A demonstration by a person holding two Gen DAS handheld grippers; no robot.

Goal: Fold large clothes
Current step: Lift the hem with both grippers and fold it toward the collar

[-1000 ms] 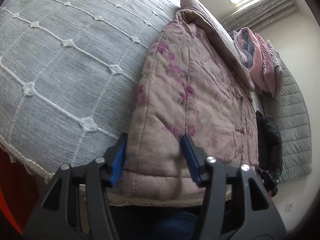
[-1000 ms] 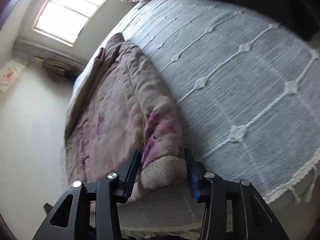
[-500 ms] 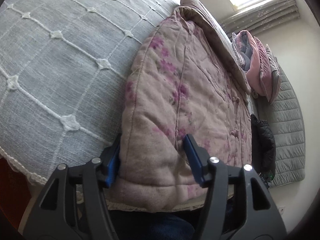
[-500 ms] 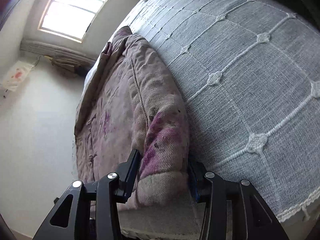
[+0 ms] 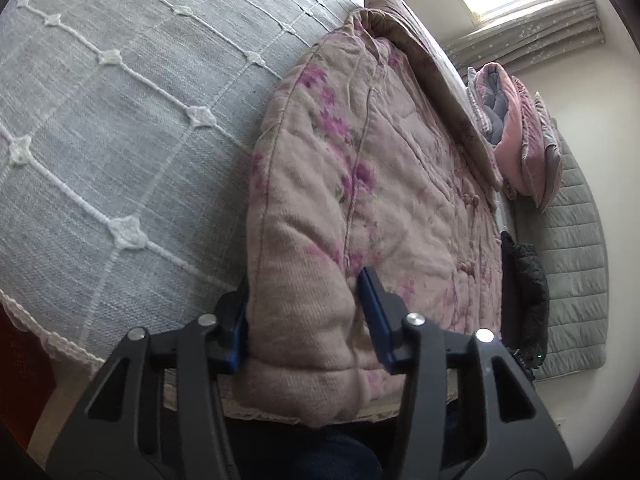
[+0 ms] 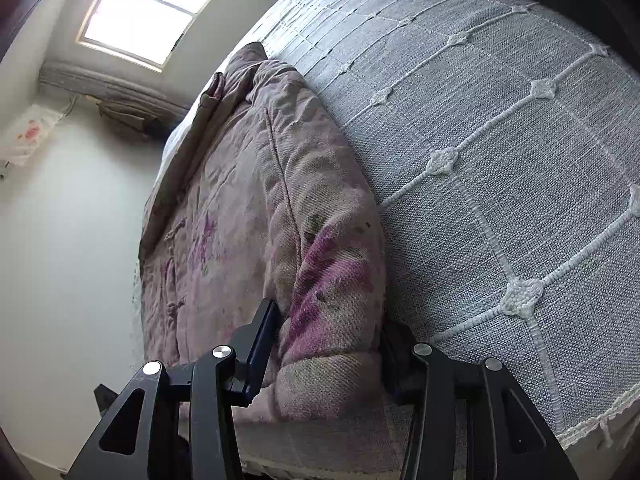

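A padded beige-pink coat with purple flowers (image 5: 384, 184) lies flat along the bed, its collar far away and its hem near me. My left gripper (image 5: 306, 316) straddles the hem's left corner, with thick fabric filling the gap between its blue pads. The coat also shows in the right wrist view (image 6: 240, 216). My right gripper (image 6: 328, 356) straddles the folded right corner of the hem in the same way. Both jaws stand wide apart around the padding; I cannot tell whether they press on it.
The grey bedspread (image 5: 120, 120) with white stitched diamonds covers the bed (image 6: 500, 160). A pink folded quilt (image 5: 516, 132), a black jacket (image 5: 524, 280) and a grey quilted mat (image 5: 576, 248) lie beyond the coat. A window (image 6: 144, 12) is at the far end.
Both grippers have pushed forward over the coat's hem corners, so more fabric now sits between the pads. The left jaws have narrowed a little around the padding.
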